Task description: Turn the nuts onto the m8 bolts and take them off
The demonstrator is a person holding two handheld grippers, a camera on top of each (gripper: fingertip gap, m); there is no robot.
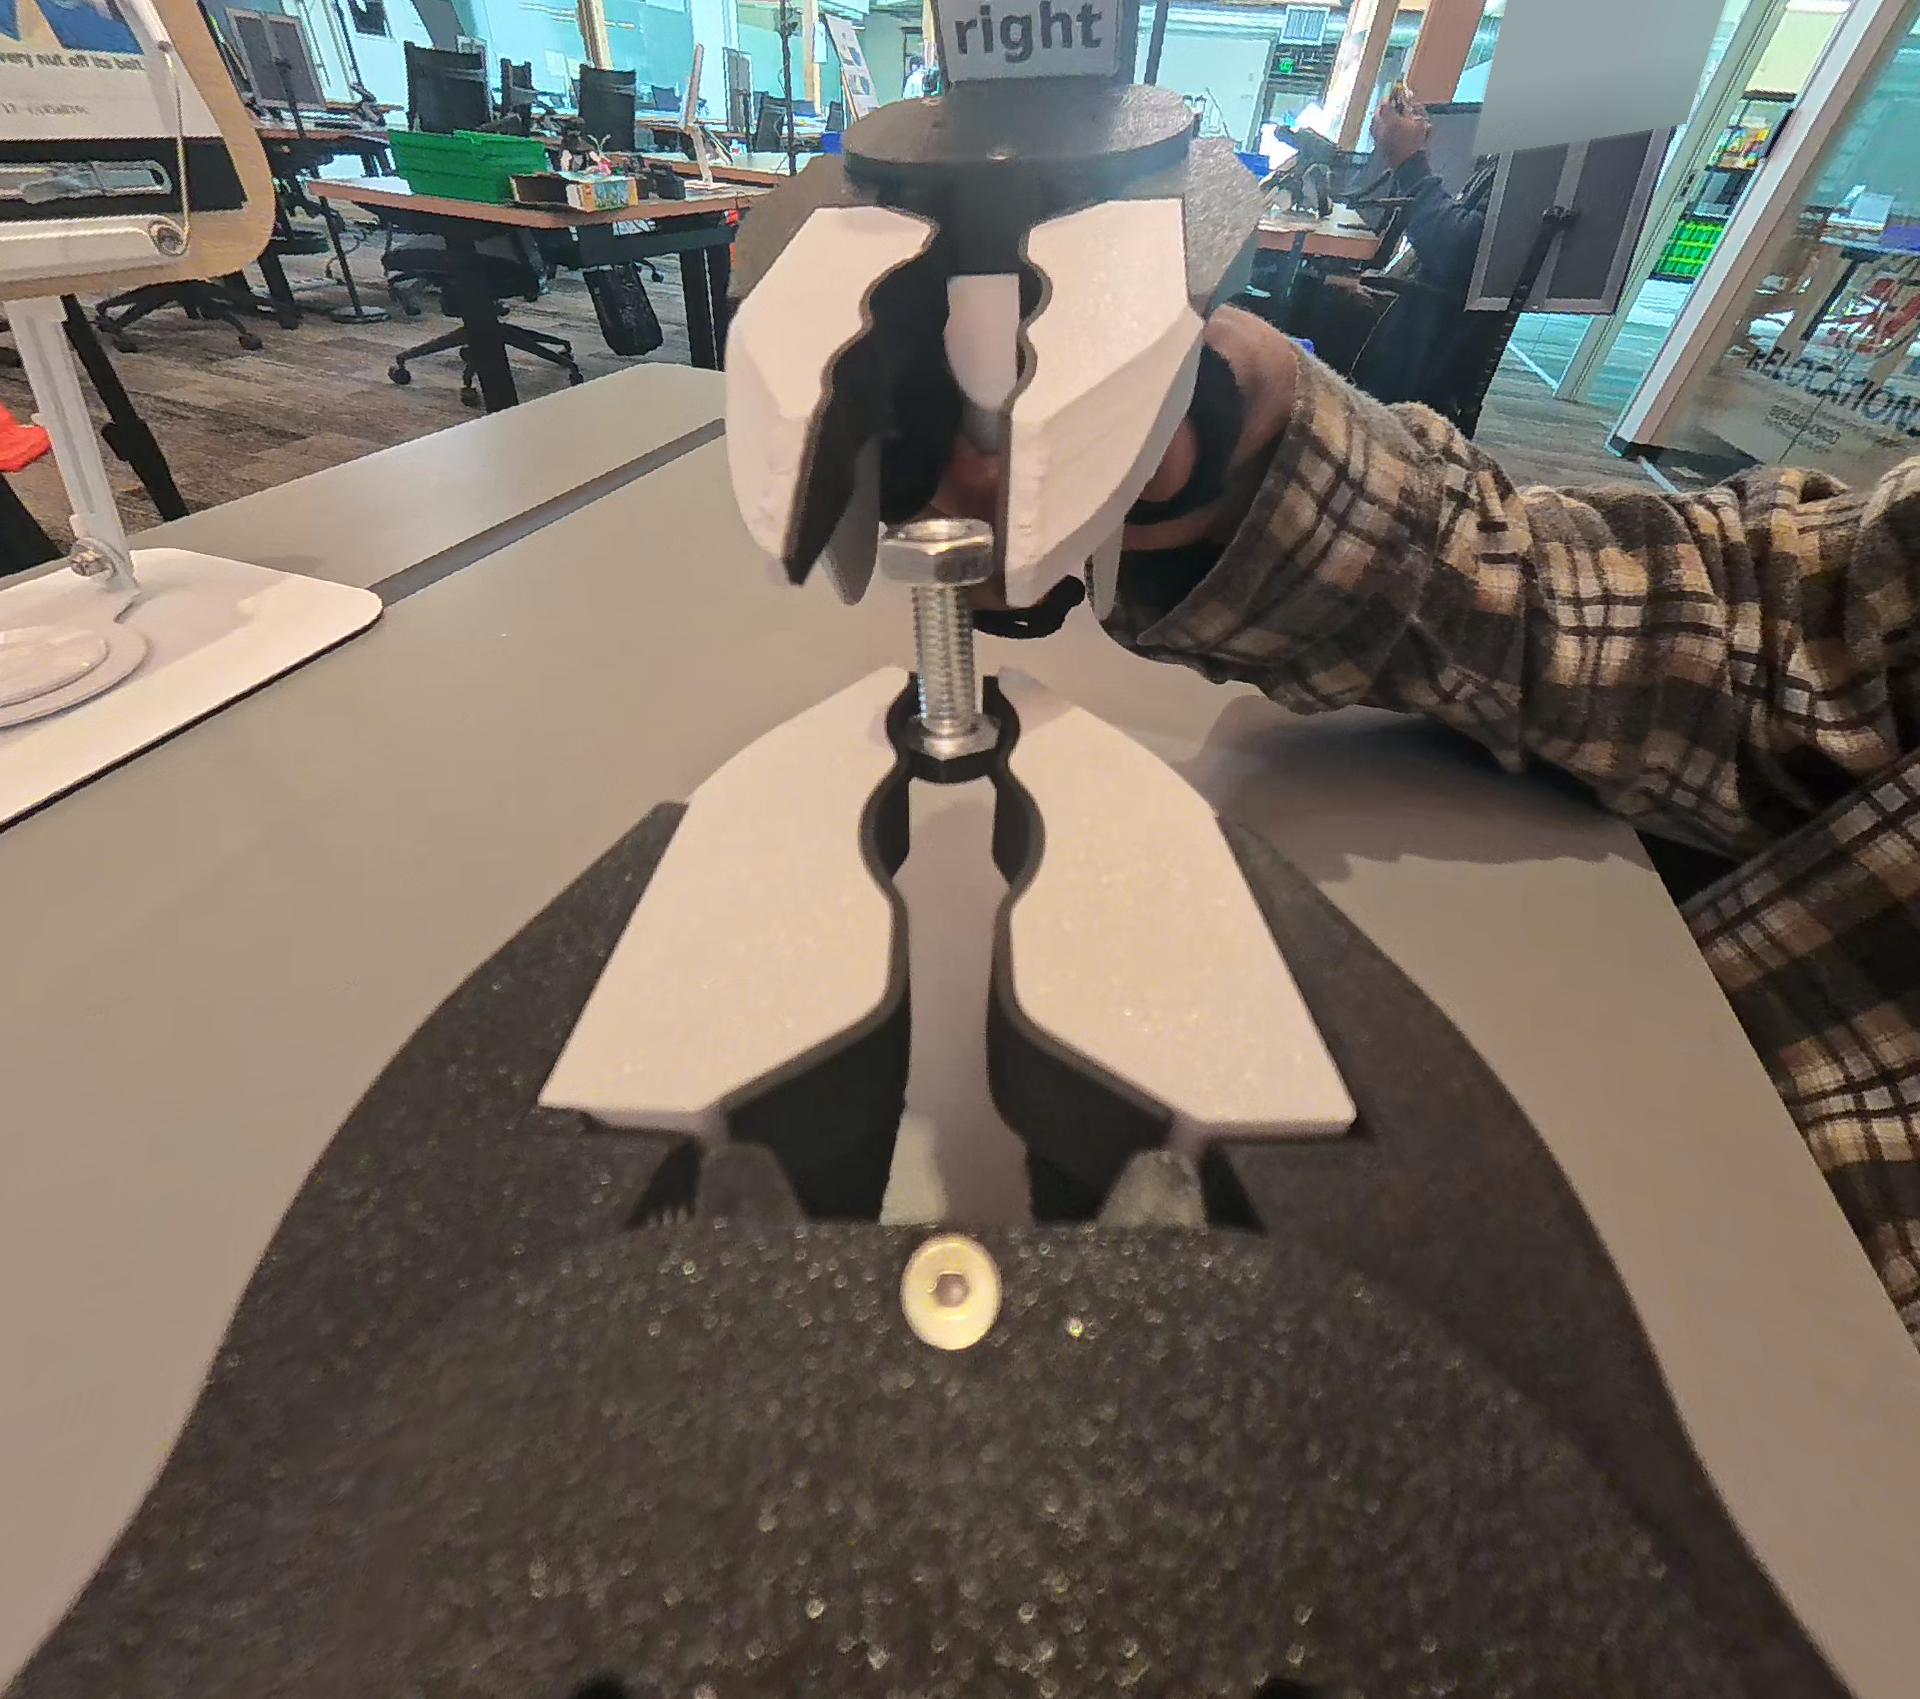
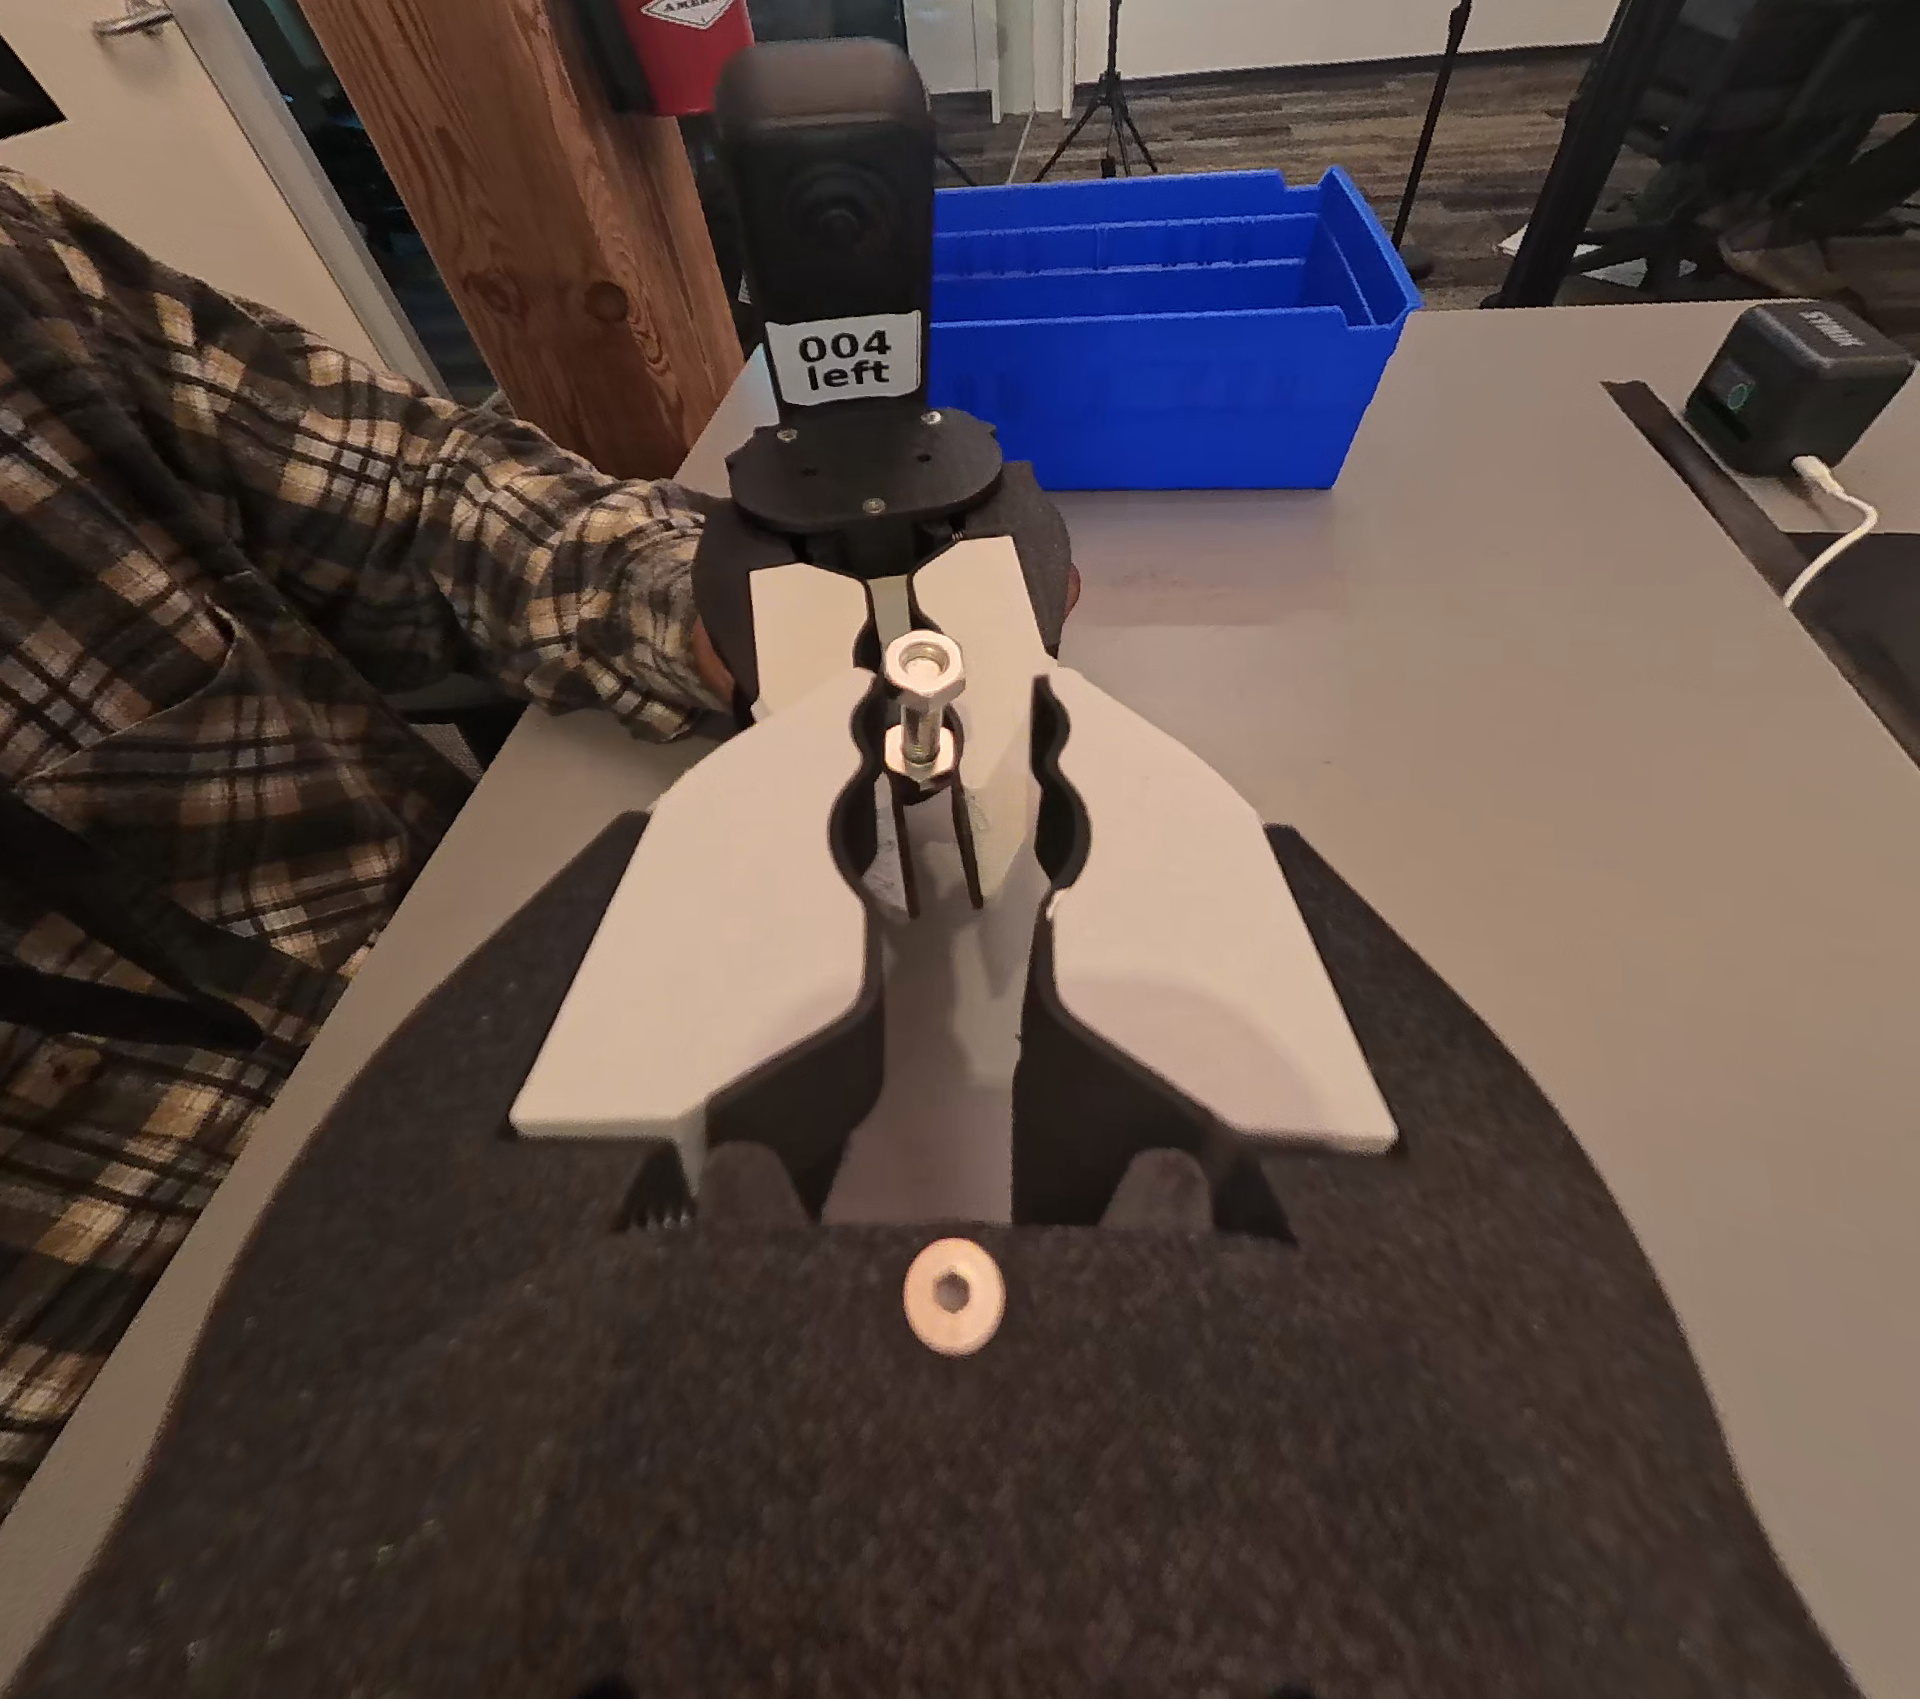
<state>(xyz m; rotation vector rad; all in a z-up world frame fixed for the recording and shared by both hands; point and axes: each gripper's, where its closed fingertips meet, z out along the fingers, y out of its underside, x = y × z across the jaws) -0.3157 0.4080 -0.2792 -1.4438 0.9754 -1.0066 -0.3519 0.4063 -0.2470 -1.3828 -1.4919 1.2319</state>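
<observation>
An open office with desks and black chairs lay behind a smooth grey counter [image 1: 312,818]. On that counter, at about 1 o'clock in the right wrist view, sat a blue plastic storage bin [image 2: 1164,361], and at 2 o'clock a small black box [image 2: 1797,392] with a white cable.

The left gripper [image 1: 951,740] was clenched around the lower end of a silver threaded M8 bolt [image 1: 940,657], its white fingers [image 1: 790,901] pinching the hexagonal piece at the bolt's bottom, so the bolt stood upright above the counter. A silver hexagonal nut [image 1: 935,553] sat at the top of the thread.

The right gripper [image 1: 914,579] came down from 12 o'clock in the left wrist view, held by a hand [image 1: 1236,402] in a plaid sleeve. Its white fingers [image 1: 1101,361] flanked the nut; in the right wrist view the gripper [image 2: 951,704] stood released, with gaps on both sides of the nut [image 2: 922,675] and bolt [image 2: 920,730].
</observation>
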